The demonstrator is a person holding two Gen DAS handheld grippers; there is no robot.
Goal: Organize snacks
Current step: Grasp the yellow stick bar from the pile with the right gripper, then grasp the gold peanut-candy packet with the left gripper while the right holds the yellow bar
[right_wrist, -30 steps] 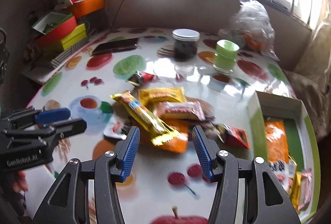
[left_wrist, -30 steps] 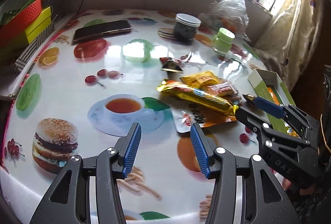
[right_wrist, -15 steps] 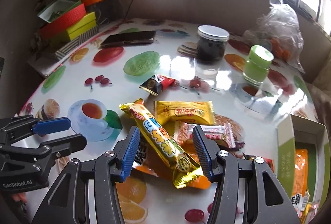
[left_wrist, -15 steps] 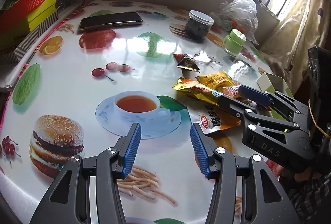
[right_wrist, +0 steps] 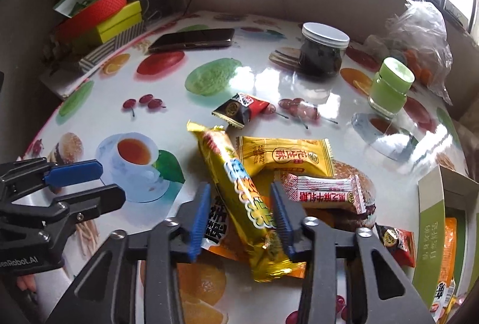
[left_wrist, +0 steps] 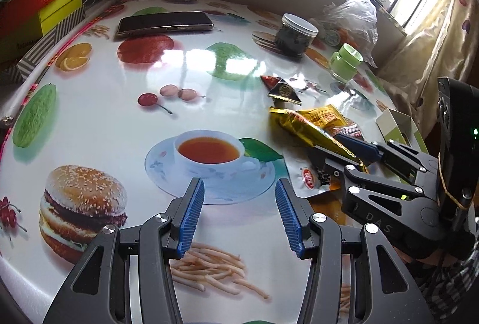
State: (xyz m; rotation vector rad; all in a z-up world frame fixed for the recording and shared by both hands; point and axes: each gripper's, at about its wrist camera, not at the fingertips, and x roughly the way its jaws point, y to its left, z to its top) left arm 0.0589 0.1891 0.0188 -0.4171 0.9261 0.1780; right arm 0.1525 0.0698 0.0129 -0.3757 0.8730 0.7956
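A pile of snack packets lies on the fruit-print table. A long gold bar packet lies on top, with a yellow packet, a white-and-red packet and an orange packet around it. A black-and-red candy lies apart, farther back. My right gripper is open with its jaws on either side of the gold bar, not closed on it. It also shows in the left wrist view. My left gripper is open and empty over the printed teacup, left of the pile.
A green-and-white box holding several snacks stands at the right edge. A dark jar, a green jar, a phone and a plastic bag sit farther back. Stacked coloured boxes stand at the left.
My right gripper has moved forward and down until its open jaws straddle the gold bar. My left gripper has shifted forward and left over the printed teacup, staying open.
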